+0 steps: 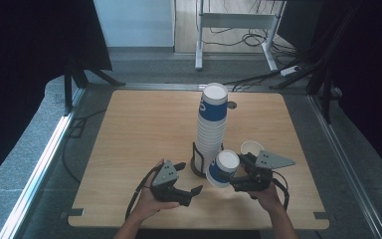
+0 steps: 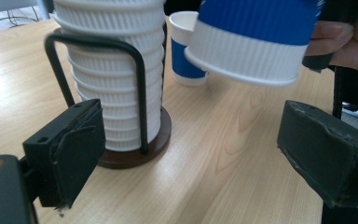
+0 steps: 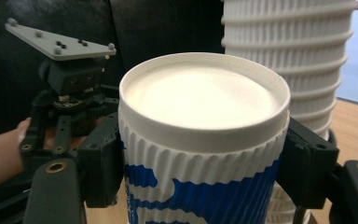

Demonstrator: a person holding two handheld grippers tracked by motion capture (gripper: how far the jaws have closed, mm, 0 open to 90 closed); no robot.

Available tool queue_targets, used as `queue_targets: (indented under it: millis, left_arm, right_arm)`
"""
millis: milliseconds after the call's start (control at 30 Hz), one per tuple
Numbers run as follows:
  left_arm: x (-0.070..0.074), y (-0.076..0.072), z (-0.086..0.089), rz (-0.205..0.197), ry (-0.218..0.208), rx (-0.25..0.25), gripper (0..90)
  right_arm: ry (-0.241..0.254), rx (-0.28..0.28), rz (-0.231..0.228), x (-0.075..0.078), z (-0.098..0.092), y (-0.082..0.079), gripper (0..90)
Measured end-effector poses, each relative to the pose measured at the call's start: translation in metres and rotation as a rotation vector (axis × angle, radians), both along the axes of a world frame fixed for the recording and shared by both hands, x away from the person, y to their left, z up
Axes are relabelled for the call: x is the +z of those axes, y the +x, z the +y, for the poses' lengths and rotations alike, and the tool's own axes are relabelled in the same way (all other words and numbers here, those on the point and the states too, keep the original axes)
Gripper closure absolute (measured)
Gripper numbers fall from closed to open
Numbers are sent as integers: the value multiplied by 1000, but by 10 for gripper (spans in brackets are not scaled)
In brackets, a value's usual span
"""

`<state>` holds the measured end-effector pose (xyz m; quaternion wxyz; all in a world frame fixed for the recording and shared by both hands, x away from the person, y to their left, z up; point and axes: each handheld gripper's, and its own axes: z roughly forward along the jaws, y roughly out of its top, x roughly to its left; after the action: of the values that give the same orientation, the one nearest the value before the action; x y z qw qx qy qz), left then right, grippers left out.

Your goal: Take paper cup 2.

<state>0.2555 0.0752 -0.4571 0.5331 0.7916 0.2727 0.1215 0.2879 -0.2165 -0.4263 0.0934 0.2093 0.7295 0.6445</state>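
On the table [image 1: 144, 124], one cup stack [image 1: 211, 127], one gripped cup [image 1: 222, 168], one standing cup [image 1: 251, 148], two claws.

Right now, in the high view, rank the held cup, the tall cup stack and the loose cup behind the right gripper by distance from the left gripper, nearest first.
1. Held cup: clamped in the right gripper, just right of the left gripper.
2. Cup stack: in its wire holder, beyond the held cup, toward the table's middle.
3. Loose cup: upright on the table, farthest right.
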Motion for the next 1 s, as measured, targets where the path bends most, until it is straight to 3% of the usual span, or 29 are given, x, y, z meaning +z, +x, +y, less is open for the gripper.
queue_targets:
  millis: [133, 200, 533, 1000]
  left_arm:
    - [-3, -3, -2, -2, 8, -5, 80]
    - [-3, -5, -2, 0, -9, -7, 80]
    - [-7, -11, -8, -11, -13, -14, 82]
    - [-10, -12, -19, -23, -5, -26, 82]
  right_arm:
    - [-32, -4, -2, -10, 8, -1, 264]
    - [-49, -5, -4, -12, 11, -2, 264]
    - [-53, 4, 16, -26, 18, -6, 264]
    - [-28, 34, 26, -28, 27, -8, 263]
